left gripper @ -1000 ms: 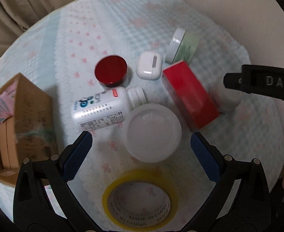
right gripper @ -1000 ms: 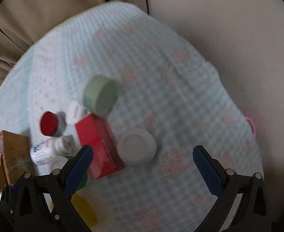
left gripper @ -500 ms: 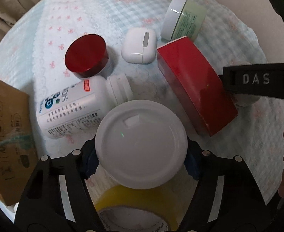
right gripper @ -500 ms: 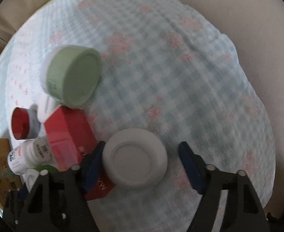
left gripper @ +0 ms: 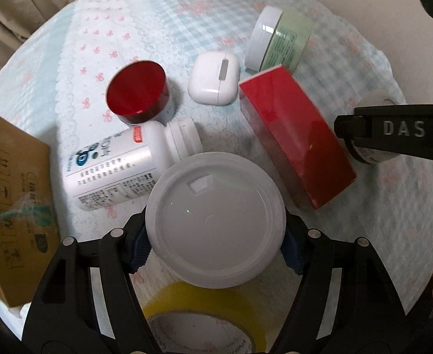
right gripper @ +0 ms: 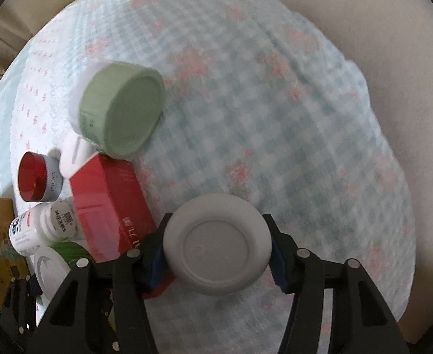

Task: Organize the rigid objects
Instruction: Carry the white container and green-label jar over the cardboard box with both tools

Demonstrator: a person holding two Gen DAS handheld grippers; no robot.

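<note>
Your things lie on a checked cloth [right gripper: 275, 118] with pink bows, which covers the whole work surface. At its left edge stands a cardboard box [left gripper: 13, 206]; what it holds you cannot tell from here. Next in size is the red box [left gripper: 296, 135], lying flat and closed between your two grippers. Beside it on its side lies the white bottle [left gripper: 113, 168], neck toward the middle, its cap off so the threaded mouth is bare; its inside is hidden. Your left gripper [left gripper: 215, 236] is clamped on the white-lidded tub [left gripper: 215, 221], blue pads pressing both sides of it, lid on, contents unseen. Under that tub's near edge shows a roll of yellow tape [left gripper: 204, 321]. The green jar [right gripper: 122, 121] lies tipped on its side just beyond the red box, its white lid on. Your right gripper [right gripper: 216, 247] has just been closing and now has its pads against the round white jar [right gripper: 216, 244], lid up and shut, just beside the red box's near end. The red-capped jar [left gripper: 139, 93] stands upright and closed just above the bottle. Smallest is the white earbud case [left gripper: 215, 78], shut, between the red-capped jar and the green jar.
</note>
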